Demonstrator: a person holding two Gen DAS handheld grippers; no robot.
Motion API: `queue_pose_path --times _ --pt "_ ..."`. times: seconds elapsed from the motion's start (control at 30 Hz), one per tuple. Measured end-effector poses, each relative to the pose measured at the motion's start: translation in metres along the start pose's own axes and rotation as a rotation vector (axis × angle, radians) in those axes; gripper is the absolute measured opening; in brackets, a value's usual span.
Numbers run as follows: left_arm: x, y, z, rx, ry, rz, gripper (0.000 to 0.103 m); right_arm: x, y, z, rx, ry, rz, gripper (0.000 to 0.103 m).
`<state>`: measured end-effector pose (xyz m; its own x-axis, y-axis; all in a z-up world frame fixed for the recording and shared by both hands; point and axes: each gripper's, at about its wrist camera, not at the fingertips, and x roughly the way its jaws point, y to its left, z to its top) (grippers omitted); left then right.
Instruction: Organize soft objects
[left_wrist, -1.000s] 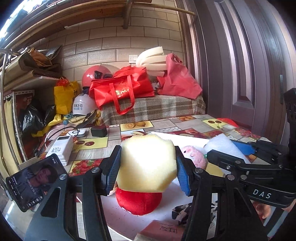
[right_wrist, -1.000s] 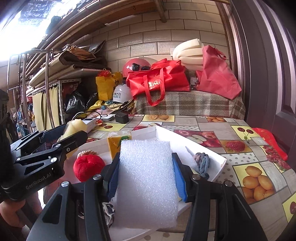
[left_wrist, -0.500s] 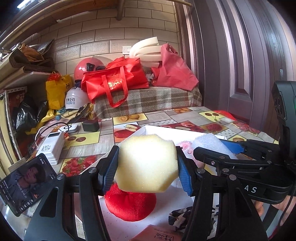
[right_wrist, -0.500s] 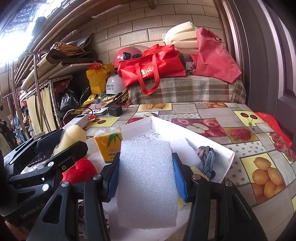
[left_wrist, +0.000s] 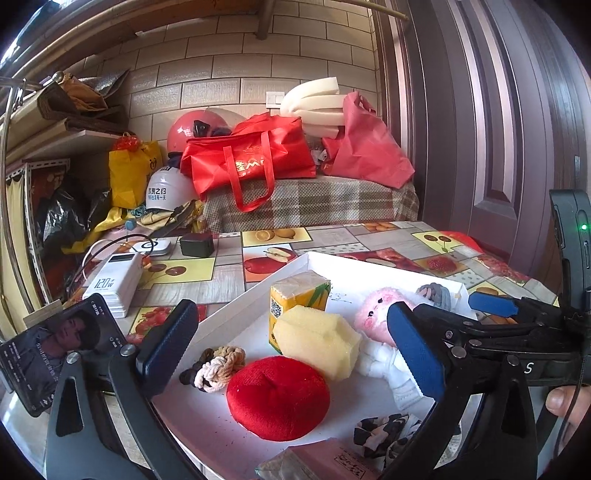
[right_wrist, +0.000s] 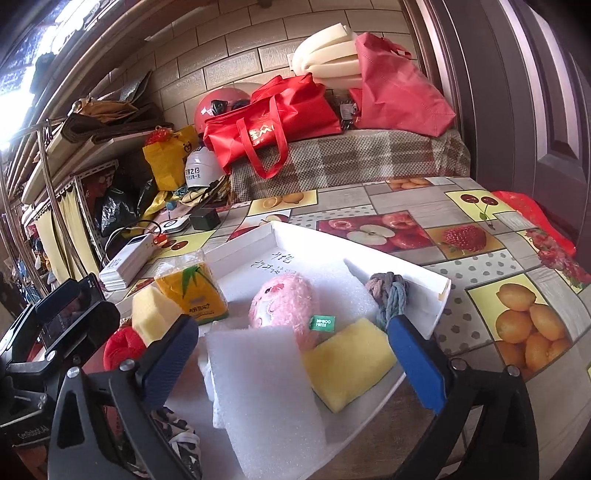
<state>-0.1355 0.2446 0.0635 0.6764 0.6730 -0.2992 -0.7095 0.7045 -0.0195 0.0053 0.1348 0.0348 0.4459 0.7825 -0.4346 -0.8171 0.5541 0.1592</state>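
Left tongs (left_wrist: 295, 336) stand apart, gripping nothing; the yellow sponge (left_wrist: 317, 341) lies between them in the white tray (left_wrist: 258, 291), leaning on the red cushion (left_wrist: 277, 397) at 6 o'clock. Right tongs (right_wrist: 291, 354) are likewise spread, the white foam sheet (right_wrist: 266, 398) resting loose in the tray, apparently deposited for grouping. The pink plush toy (right_wrist: 284, 306) sits at 12 o'clock.

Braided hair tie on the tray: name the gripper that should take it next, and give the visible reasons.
Left, probably. The braided hair tie lies at the left side of the white tray, just ahead of the open, empty left gripper. The right gripper, also open, hangs over the white foam sheet on the other side.
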Motion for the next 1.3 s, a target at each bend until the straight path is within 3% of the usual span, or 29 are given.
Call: queue_pose_path --times 0.6,0.87,1.3 --pt "-0.010 0.006 0.003 -0.034 -0.043 0.043 0.103 -0.017 0.005 0.000 -0.029 -0.103 -0.013 0.103" --pt "-0.018 0.005 -0.001 -0.043 -0.042 0.060 0.103 -0.029 -0.007 -0.002 0.042 -0.159 -0.003 0.103" --pt "-0.033 -0.003 -0.009 -0.034 -0.037 0.065 0.103 -0.054 -0.025 -0.016 0.138 -0.159 0.020 0.103"
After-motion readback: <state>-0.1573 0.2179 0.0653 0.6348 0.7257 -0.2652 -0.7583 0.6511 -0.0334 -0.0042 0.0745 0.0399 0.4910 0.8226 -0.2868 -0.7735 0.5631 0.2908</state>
